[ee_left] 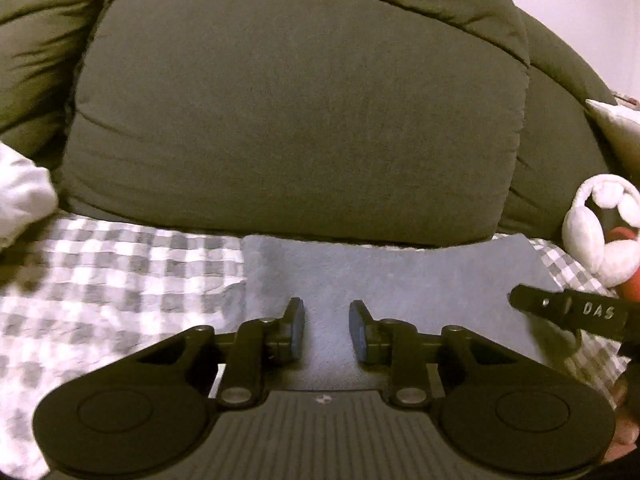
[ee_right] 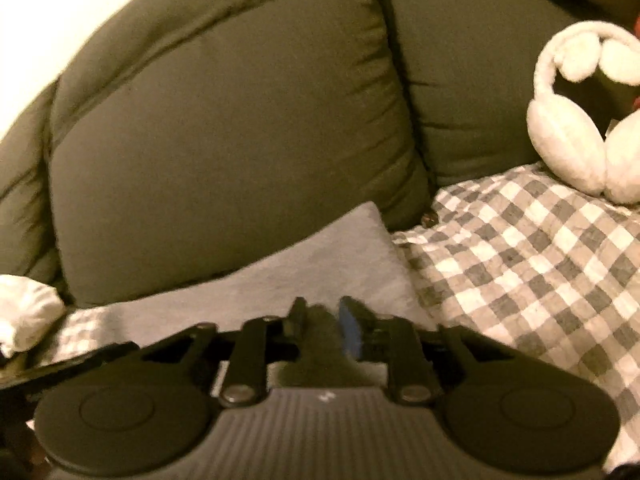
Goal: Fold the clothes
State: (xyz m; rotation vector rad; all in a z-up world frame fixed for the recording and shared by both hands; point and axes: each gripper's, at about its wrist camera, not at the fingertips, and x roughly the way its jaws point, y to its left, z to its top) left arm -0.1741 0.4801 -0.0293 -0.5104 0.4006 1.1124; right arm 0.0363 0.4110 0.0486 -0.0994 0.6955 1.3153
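Folded grey cloth lies flat on the checkered cover of the sofa seat, its far edge touching the dark olive back cushion. Left gripper hovers over the cloth's near side, fingers spread, nothing between them; right gripper sits at the cloth's right end, fingers apart by a narrower gap, and motion blur makes it hard to tell whether any fabric is in there. White fluffy earmuffs rest on the cover well to the right, white crumpled fabric at far left.
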